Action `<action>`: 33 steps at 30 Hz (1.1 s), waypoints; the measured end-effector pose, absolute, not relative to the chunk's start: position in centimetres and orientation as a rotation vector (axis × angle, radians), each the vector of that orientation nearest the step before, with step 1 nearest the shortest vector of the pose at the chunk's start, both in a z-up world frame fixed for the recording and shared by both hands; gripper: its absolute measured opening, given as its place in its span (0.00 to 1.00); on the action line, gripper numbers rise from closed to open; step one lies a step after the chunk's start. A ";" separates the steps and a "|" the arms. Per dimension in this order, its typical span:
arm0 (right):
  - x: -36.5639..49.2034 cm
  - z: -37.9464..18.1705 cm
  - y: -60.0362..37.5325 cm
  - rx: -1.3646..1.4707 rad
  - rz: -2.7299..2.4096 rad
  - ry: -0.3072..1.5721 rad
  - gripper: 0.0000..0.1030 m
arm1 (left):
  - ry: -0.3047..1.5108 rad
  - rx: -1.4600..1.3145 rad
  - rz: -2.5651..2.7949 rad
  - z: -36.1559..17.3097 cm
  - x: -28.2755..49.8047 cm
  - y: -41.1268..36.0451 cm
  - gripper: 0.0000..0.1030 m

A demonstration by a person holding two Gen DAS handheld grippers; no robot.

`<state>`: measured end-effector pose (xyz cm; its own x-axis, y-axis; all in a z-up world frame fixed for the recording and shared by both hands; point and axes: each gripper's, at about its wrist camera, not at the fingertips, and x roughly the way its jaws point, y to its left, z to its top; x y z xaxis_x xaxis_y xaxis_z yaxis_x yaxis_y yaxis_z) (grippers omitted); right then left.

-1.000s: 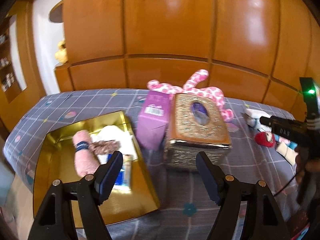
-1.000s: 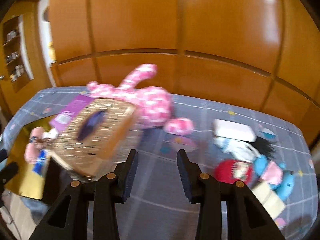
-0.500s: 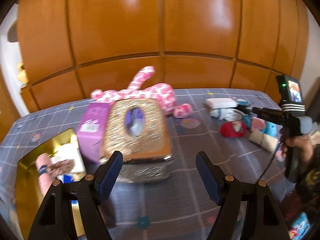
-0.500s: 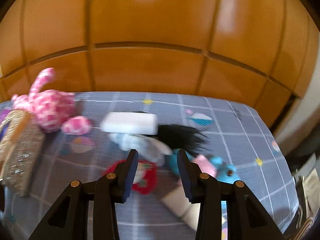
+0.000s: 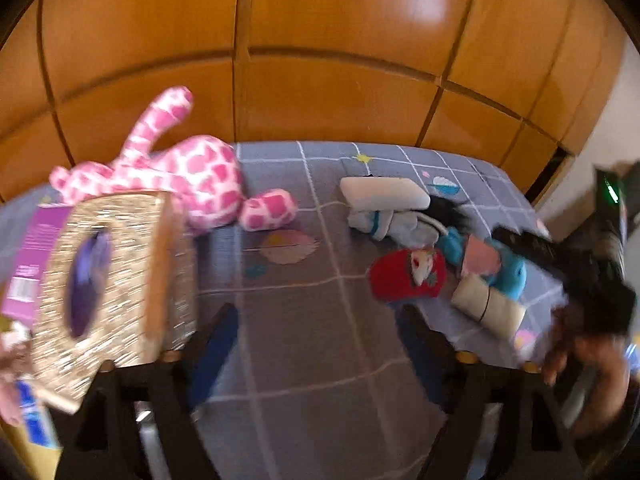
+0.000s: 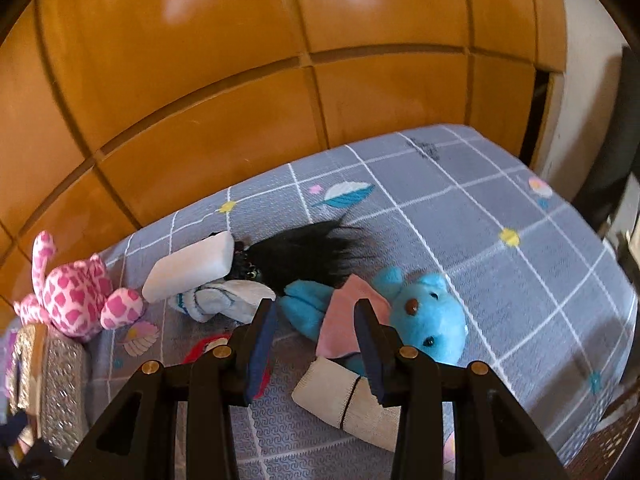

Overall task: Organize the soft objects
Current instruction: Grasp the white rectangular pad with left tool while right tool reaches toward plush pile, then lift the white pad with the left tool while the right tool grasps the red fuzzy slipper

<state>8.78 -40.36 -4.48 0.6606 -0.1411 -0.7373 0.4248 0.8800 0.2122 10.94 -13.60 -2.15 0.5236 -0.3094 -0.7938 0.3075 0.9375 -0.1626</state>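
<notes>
Soft toys lie clustered on your grey checked bedspread: from the right wrist view you see a blue plush bear on its back with a pink cloth across its middle, a tuft of black hair just behind it, a white pad resting against that hair, and a white-and-blue garment just below the pad. A cream rolled cloth with a dark band lies touching the bear's near side, and a red plush sits just beside the garment, mostly hidden behind your right gripper's left finger in that view. Your right gripper hangs over the bear's pink cloth with its jaws apart and nothing between them; whether the tips touch the toy, you cannot tell. Your left gripper is also spread wide and empty, poised over bare bedspread, well apart from the red plush. To its left stands a glittery gold tissue box, tilted in the blurred left wrist view, with a purple carton against its far side. A pink-and-white spotted plush lies behind the box, against the wooden panel wall.
</notes>
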 end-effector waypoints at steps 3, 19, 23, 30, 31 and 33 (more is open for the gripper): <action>8.7 -4.5 -41.0 0.439 -0.318 0.787 0.39 | 0.984 -0.088 -0.376 -2.6 13.6 -14.9 0.87; 8.7 -5.1 -41.8 0.554 -0.254 0.813 0.39 | 1.100 -0.293 -0.393 -6.9 26.5 -20.7 0.75; 8.9 -5.4 -41.9 0.572 -0.240 0.828 0.39 | 1.162 -0.346 -0.422 -8.3 27.3 -20.8 0.34; 8.9 -5.6 -41.8 0.567 -0.249 0.834 0.39 | 1.073 -0.311 -0.464 -5.6 24.0 -19.7 0.19; 8.8 -5.5 -41.8 0.562 -0.254 0.832 0.39 | 1.066 -0.305 -0.470 -5.2 23.4 -19.4 0.19; 8.7 -5.5 -41.8 0.559 -0.259 0.826 0.39 | 1.043 -0.280 -0.476 -4.4 21.6 -18.8 0.19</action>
